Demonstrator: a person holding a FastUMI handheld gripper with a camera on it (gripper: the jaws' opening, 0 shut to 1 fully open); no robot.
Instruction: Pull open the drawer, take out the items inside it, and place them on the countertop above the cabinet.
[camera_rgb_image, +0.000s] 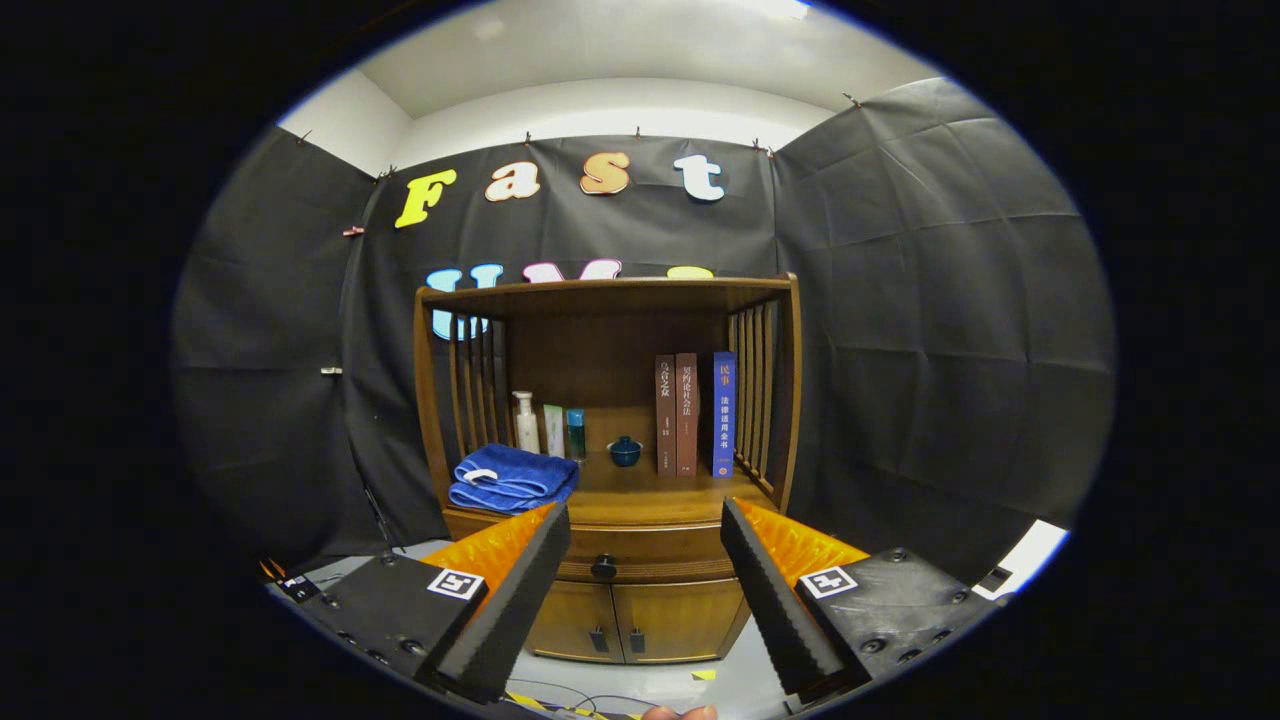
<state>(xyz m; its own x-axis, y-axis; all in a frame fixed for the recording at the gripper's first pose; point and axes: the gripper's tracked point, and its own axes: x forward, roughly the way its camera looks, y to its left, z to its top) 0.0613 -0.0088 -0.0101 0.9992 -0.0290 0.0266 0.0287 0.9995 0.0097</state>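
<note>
The two-finger gripper (645, 520) stood wide open and empty, its fingers spread well apart and touching nothing. Just below them, a person's fingertip (680, 713) showed over the pale grey floor (740, 680), where a few thin cables and scraps of yellow tape lay.

Beyond the fingers, framed in the gap between them, stood the brown wooden cabinet (610, 470). Its shallow wooden drawer (640, 565) was shut, with a small round dark knob (604, 567) at its middle; what lay inside could not be seen. Under the drawer were two closed wooden cabinet doors (630, 618), each with a small dark pull near the centre seam.

Above the drawer ran the wooden countertop (650, 495). On its left side lay a folded blue towel (512, 478), close above the left fingertip. Behind the towel stood a white pump bottle (525, 423), a pale green tube (553, 430) and a teal bottle (576, 433), close together in a row. Near the middle sat a small dark blue lidded cup (625, 451). To its right three upright books stood side by side: two brown books (676, 413) and one blue book (724, 413), against the slatted wooden side rail (760, 390).

A wooden top shelf (610, 292) capped the cabinet.
</note>
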